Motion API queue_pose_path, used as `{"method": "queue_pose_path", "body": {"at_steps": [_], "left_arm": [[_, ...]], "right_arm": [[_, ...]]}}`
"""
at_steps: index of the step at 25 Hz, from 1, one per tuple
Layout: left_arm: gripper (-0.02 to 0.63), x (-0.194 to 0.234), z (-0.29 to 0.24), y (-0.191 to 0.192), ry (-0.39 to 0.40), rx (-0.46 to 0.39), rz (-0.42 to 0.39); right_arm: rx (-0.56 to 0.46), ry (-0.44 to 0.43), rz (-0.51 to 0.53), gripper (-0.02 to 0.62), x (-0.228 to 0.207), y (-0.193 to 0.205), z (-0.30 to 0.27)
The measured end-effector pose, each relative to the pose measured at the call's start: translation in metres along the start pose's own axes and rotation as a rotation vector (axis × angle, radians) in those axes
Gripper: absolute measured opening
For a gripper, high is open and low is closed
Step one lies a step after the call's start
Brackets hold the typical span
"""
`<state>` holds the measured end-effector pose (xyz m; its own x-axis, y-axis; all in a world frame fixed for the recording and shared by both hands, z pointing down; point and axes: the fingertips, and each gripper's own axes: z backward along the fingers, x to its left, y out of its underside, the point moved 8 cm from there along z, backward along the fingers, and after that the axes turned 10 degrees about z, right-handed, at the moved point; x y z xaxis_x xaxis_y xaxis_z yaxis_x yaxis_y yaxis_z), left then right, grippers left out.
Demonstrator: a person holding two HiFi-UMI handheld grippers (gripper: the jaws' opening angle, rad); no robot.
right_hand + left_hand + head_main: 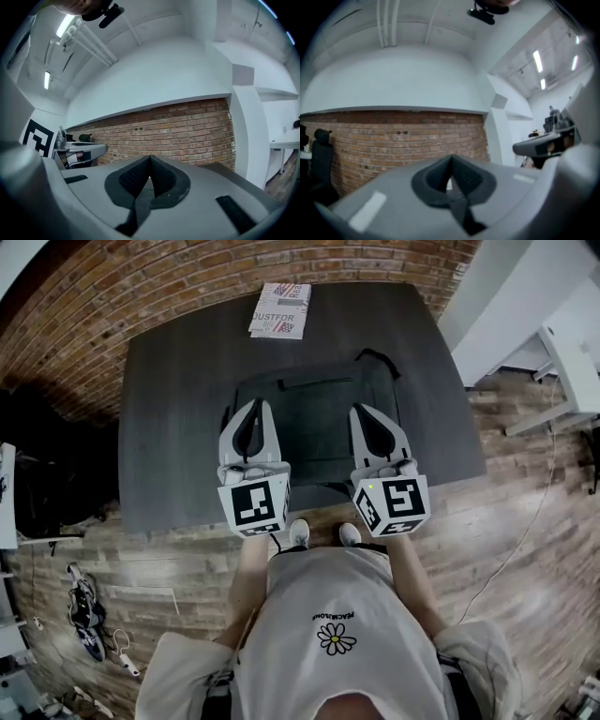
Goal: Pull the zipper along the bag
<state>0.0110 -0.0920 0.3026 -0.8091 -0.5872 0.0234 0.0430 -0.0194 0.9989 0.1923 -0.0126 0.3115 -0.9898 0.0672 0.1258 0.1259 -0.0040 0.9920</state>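
Progress looks nil: the dark bag (314, 423) lies flat in the middle of the table (169, 427), and neither tool touches it. The left gripper (251, 405) and right gripper (367, 412) hover side by side above its near half. Both have jaws pressed together on nothing, as the 2 gripper views confirm. A thin line near the bag's far edge may be the zipper (314, 382); I cannot tell whether it is closed. All the pulling seems left.
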Motion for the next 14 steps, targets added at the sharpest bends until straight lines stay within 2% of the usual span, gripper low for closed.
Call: {"method": "queue_pose_path", "body": {"at_steps": [14], "left_arm": [[0.000, 0.0052, 0.0061, 0.0063, -0.016, 0.020, -0.009]], "right_arm": [[0.015, -0.010, 0.035, 0.002, 0.0058, 0.0030, 0.0032]]}}
